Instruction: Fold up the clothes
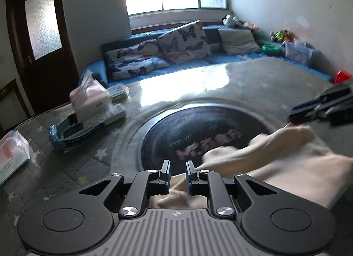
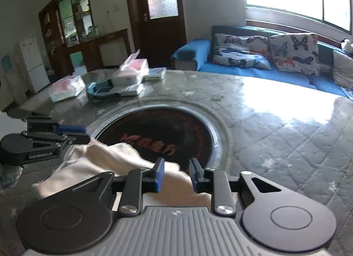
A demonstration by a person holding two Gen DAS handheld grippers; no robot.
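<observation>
Place: you're in a home living room.
Evidence: blue sofa (image 2: 253,69), butterfly cushions (image 1: 183,41), wooden door (image 2: 162,4), fridge (image 2: 33,64).

One crumpled cream cloth garment (image 1: 275,156). Two black two-finger grippers (image 1: 178,173) (image 2: 175,173). Two butterfly-print cushions (image 2: 294,52), one round dark glass hotplate (image 2: 158,132).

The left tool (image 1: 178,173) hangs at the near rim of the round dark hob (image 1: 198,132) sunk in the tabletop (image 1: 253,79), its jaws a little apart with no cloth pinched; a cream garment (image 1: 275,156) lies rumpled over the hob's near right edge and under the tool; the right tool (image 1: 293,114) sits at the hob's far right, touching the garment's top corner; left of the hob stand tissue packs (image 1: 90,97).
</observation>
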